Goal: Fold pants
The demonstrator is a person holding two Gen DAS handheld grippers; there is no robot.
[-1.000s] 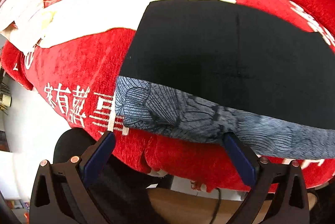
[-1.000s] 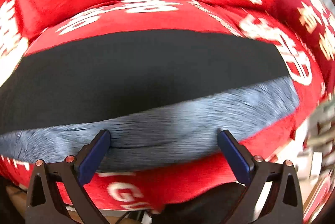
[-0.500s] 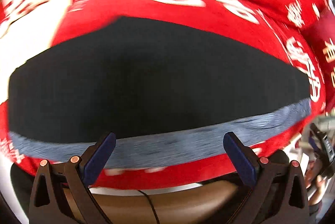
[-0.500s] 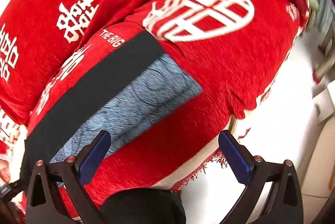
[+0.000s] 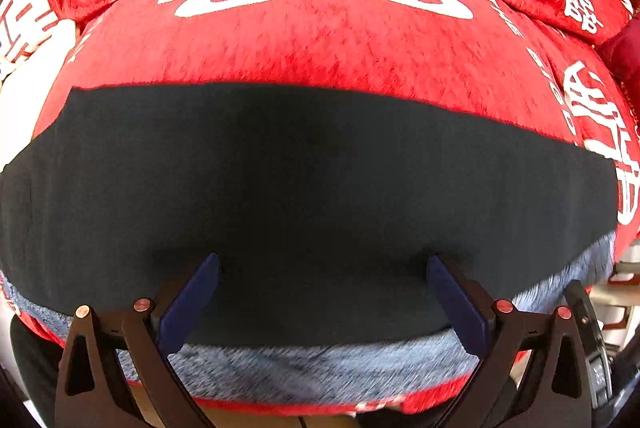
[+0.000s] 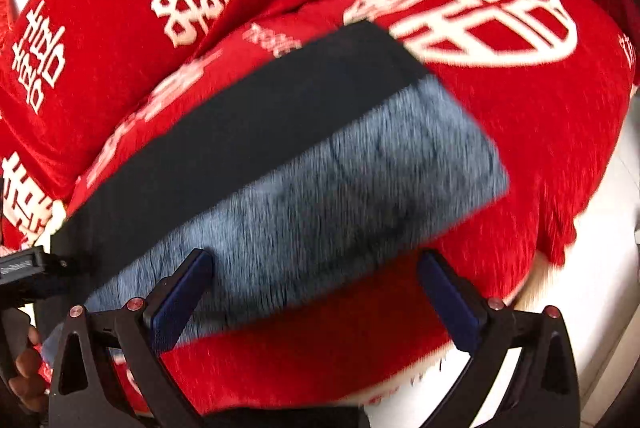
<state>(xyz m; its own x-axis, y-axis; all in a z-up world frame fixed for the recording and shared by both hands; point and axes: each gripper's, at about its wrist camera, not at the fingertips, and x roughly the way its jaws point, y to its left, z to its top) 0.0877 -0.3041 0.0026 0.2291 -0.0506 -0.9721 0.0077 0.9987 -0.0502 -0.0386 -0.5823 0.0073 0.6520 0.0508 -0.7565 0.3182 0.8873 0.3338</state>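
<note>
The pants (image 5: 312, 184) lie flat on a red sofa seat as a long dark strip, with a blue-grey patterned layer (image 5: 320, 368) showing along the near edge. My left gripper (image 5: 322, 282) hovers open over the dark fabric near that edge, nothing between its fingers. In the right wrist view the pants (image 6: 256, 132) run diagonally, and the blue-grey part (image 6: 340, 196) ends in a square corner at the right. My right gripper (image 6: 316, 278) is open above the blue-grey part's lower edge, holding nothing.
The red sofa cover (image 5: 320, 40) with white characters spreads under the pants and up the backrest (image 6: 120, 8). A white floor (image 6: 592, 268) lies beyond the seat's right edge. The other handheld gripper and a hand (image 6: 20, 360) show at the left.
The left gripper has moved forward over the dark fabric, off the near edge. The right view has swung back towards the pants, whose blue-grey end now sits between the fingers.
</note>
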